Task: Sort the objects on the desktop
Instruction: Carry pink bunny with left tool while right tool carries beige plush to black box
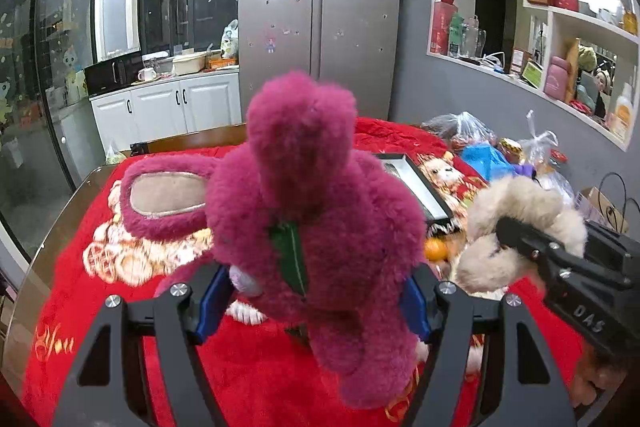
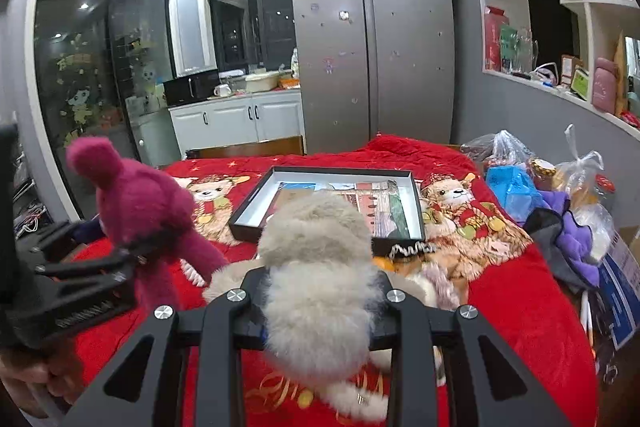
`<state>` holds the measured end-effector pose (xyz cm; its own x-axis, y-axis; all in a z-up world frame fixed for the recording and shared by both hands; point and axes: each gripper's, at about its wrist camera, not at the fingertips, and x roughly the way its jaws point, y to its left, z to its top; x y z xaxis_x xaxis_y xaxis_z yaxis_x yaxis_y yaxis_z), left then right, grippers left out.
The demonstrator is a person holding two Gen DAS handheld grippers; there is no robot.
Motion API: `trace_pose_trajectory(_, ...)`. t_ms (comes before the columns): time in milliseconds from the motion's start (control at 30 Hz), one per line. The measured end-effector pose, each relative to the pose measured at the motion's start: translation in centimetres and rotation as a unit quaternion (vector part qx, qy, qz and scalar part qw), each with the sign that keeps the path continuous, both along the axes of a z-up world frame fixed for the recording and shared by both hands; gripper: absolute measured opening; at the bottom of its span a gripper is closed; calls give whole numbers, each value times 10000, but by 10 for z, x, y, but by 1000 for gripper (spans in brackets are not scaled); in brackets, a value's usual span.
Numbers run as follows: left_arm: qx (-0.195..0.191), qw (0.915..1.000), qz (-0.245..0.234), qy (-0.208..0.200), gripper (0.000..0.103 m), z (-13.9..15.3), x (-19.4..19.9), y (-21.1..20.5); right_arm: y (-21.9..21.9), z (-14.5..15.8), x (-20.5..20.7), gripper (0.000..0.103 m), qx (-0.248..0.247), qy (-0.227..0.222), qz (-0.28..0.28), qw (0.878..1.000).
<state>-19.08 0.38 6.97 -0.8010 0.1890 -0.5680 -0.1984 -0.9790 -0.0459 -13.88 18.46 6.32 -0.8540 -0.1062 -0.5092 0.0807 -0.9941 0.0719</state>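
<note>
My left gripper [image 1: 316, 291] is shut on a magenta plush bear [image 1: 316, 183] and holds it upright above the red tablecloth [image 1: 248, 359]. The bear also shows at the left of the right wrist view [image 2: 144, 203], with the left gripper [image 2: 128, 259] clamped on it. My right gripper [image 2: 320, 303] is shut on a beige plush toy [image 2: 316, 267]. In the left wrist view that toy [image 1: 520, 219] and the right gripper [image 1: 516, 235] are at the right. A black shallow box tray [image 2: 416, 203] lies just beyond the beige toy.
A magenta plush slipper [image 1: 164, 199] lies on the cloth at the left. An orange [image 1: 436, 249] and a small dark fringed item [image 2: 412, 249] lie by the tray's near edge. Plastic bags, jars and a purple cloth [image 2: 576, 239] crowd the table's right side. A fridge [image 2: 372, 43] stands behind.
</note>
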Motion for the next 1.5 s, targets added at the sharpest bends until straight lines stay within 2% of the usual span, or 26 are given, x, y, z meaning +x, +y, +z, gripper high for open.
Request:
trace_pose_trajectory(100, -55, 10000, 14, -37, 72, 7, -34, 1, 0, 4, -29, 31, 94, -101, -43, 9999)
trace_pose_trajectory(200, -35, 9999, -30, -98, 72, 14, -68, 3, 6, 7, -56, 31, -128, -245, -50, 9996)
trace_pose_trajectory(300, -63, 9998, -51, -182, 72, 17, -104, 9, 8, 12, -79, 31, -15, -310, -75, 9995)
trace_pose_trajectory(533, -53, 9988, -157, -464, 72, 6, -192, 33, 22, 23, -142, 31, 165, -422, -102, 9989)
trace_pose_trajectory(733, -39, 9970, -222, -742, 72, -24, -269, 56, 40, 10, -210, 31, 293, -660, -175, 9972)
trace_pose_trajectory(933, 28, 9933, -312, -1115, 72, -76, -324, 73, 63, -32, -276, 31, 98, -1132, -152, 9934)
trace_pose_trajectory(1100, 134, 9904, -460, -1298, 73, -112, -335, 80, 76, -65, -307, 31, -38, -1461, -129, 9892)
trace_pose_trajectory(1200, -156, 9887, -471, -1417, 73, -127, -342, 85, 82, -81, -318, 31, -183, -1604, -73, 9868)
trace_pose_trajectory(1267, -196, 9881, -490, -1444, 73, -132, -345, 88, 84, -90, -330, 31, -172, -1766, -112, 9841)
trace_pose_trajectory(1500, -99, 9870, -626, -1478, 73, -138, -351, 96, 81, -99, -348, 31, -83, -1835, -124, 9829)
